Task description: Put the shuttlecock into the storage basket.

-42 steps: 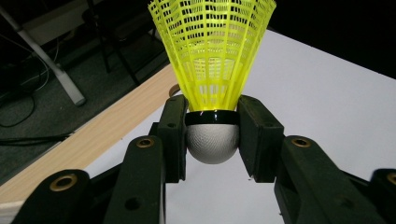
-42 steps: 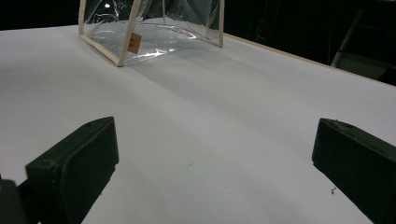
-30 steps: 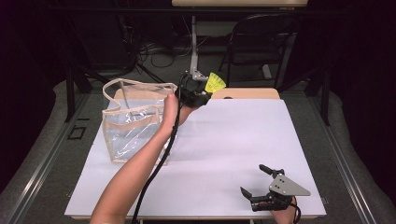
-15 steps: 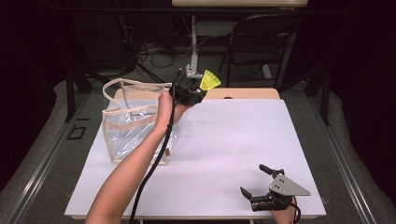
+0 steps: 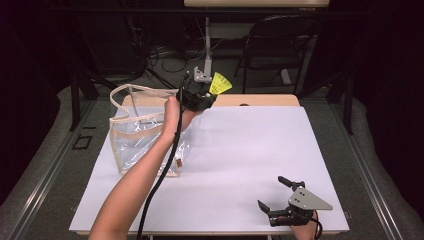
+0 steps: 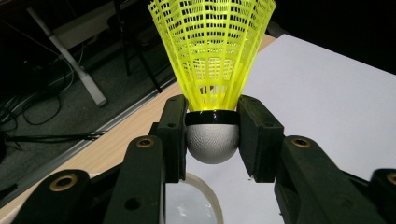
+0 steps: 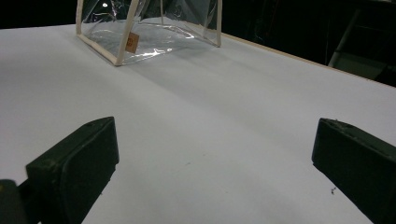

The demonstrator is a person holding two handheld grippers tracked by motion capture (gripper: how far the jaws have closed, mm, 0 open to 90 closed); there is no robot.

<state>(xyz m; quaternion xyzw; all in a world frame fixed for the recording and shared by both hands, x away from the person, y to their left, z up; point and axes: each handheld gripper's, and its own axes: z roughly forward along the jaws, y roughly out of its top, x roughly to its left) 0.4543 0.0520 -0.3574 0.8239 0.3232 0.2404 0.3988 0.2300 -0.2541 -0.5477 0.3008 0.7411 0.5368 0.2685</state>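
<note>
a white sheet [image 5: 250, 165] covers most of a wooden table [image 5: 260, 100], whose bare far edge shows past it. grey floor lies on both sides, and the dark room behind holds a black chair [image 5: 280, 45], a pale stand [image 5: 206, 45] and loose cables [image 5: 165, 55]. a clear plastic bag [image 5: 137, 132] with cream trim stands open at the far left of the sheet. the left gripper [image 5: 202, 100], held just right of the bag's rim at the far edge, is clamped on the white tip of a yellow shuttlecock [image 6: 212, 70], skirt pointing away. the right gripper [image 5: 274, 200] rests at the near right, its 2 jaws wide apart over bare sheet.
</note>
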